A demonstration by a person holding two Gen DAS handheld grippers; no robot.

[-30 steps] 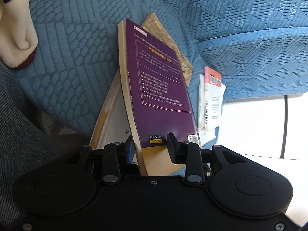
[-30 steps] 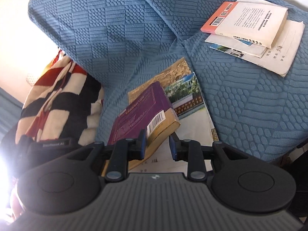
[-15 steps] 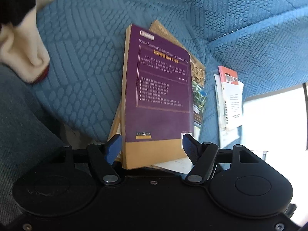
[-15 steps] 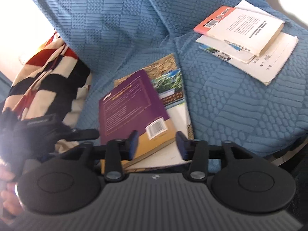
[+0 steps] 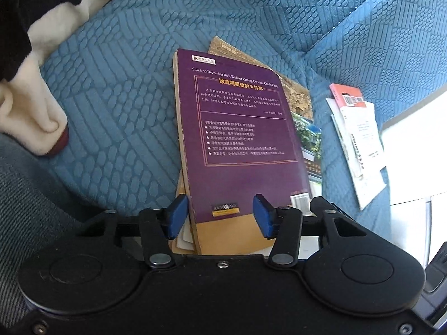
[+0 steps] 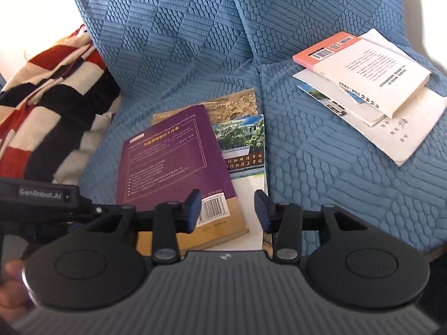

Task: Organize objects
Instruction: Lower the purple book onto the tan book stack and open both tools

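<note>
Now my left gripper hangs over the near end of the purple paperback, jaws apart after just narrowing, pads clear of its cover. It lies flat atop booklets on the blue sofa cushion. My right gripper, fingers likewise parted and just narrowing, hovers above its barcode corner, gripping nothing. Another book stack rests well apart

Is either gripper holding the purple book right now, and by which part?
No. Both grippers have just been closing, yet the left gripper and right gripper stand open over the purple book's near edge; no pad presses it.
</note>
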